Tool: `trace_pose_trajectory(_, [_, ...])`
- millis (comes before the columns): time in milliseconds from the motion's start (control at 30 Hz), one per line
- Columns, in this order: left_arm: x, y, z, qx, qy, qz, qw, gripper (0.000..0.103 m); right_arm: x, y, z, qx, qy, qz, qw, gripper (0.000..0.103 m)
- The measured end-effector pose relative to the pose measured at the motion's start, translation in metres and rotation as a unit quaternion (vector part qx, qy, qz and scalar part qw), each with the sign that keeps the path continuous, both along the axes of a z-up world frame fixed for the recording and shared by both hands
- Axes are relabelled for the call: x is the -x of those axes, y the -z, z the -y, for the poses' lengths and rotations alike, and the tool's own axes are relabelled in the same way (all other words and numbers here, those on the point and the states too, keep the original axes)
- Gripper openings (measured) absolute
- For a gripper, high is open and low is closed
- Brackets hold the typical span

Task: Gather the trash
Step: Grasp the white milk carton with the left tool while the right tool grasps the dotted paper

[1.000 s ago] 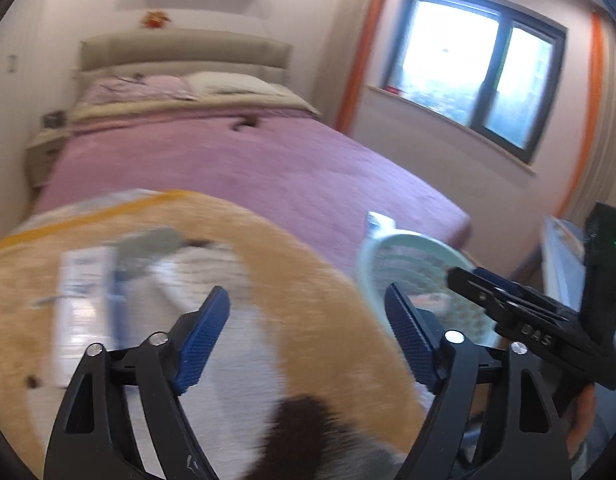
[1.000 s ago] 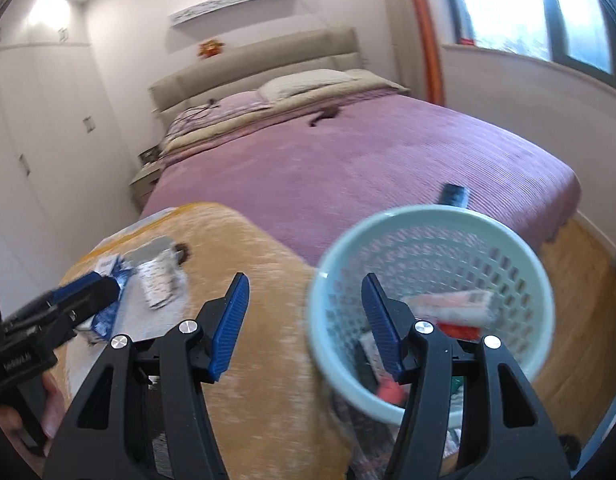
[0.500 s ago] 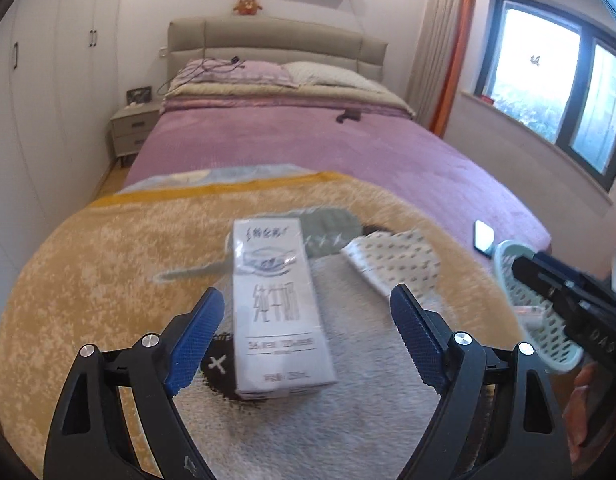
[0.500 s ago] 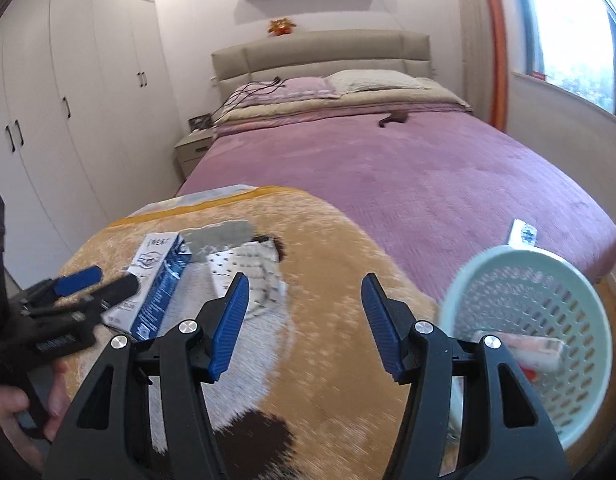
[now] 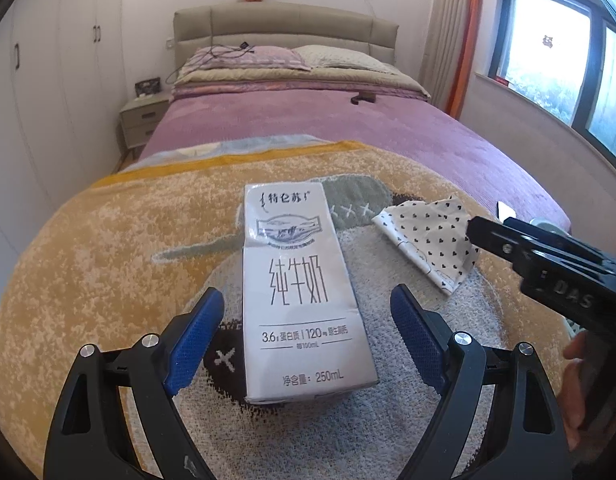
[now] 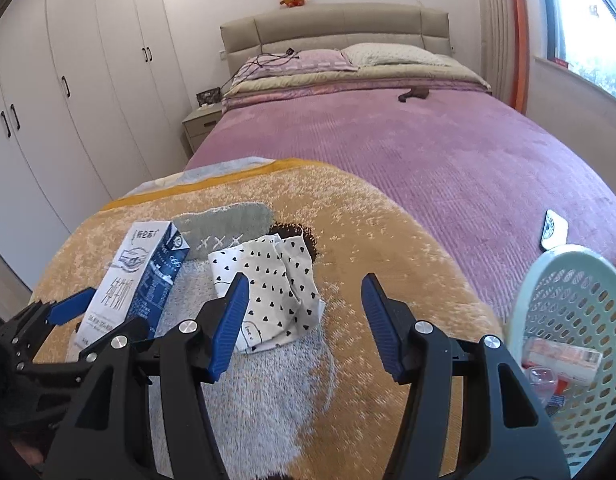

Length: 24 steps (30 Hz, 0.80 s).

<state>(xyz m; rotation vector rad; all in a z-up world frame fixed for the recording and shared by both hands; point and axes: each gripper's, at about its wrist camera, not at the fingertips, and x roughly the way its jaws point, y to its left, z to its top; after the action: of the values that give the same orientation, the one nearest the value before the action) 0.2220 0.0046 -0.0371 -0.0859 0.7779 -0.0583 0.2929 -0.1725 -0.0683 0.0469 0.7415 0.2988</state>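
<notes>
A white milk carton (image 5: 303, 292) lies flat on a tan fuzzy blanket (image 5: 107, 264) at the foot of the bed. My left gripper (image 5: 305, 330) is open, its blue pads on either side of the carton without touching it. To the carton's right lies a crumpled white wrapper with black hearts (image 5: 432, 240). In the right wrist view the same carton (image 6: 141, 272) and wrapper (image 6: 271, 288) lie left of centre; my right gripper (image 6: 303, 320) hangs open just above the wrapper's right edge, nothing between its pads. The left gripper (image 6: 55, 320) shows at the lower left there.
A pale green perforated basket (image 6: 568, 344) with several pieces of trash stands at the lower right, off the bed's corner. A flat packet (image 6: 554, 230) lies on the purple bedspread (image 6: 448, 152). Wardrobe doors (image 6: 67, 80) line the left wall, a nightstand (image 6: 201, 122) beside them.
Both grippers swung left from the basket toward the blanket. The carton came from a blur at the left into place between the left pads. The basket slid to the right edge of the right wrist view.
</notes>
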Motion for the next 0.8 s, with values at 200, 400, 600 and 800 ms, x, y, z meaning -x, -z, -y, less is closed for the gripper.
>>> trace_pose_trajectory(200, [-0.002,0.004,-0.003,0.013,-0.009,-0.01,0.9998,0.083,-0.008,0.003,-0.012,0.02,-0.011,0.002,1.0,0.053])
trace_pose_trajectory(400, [-0.002,0.007,-0.005,0.018,-0.012,-0.017,0.9996,0.082,-0.024,0.019,-0.022,0.044,-0.02,-0.048,0.998,0.043])
trace_pose_trajectory(600, [-0.003,0.008,-0.002,0.012,-0.01,-0.021,0.9997,0.069,-0.023,0.022,-0.032,0.066,-0.032,-0.048,0.996,0.033])
trace_pose_trajectory(800, [-0.002,0.009,0.013,-0.033,-0.009,-0.017,0.9993,0.052,-0.015,0.021,-0.037,0.078,-0.037,-0.037,0.996,0.013])
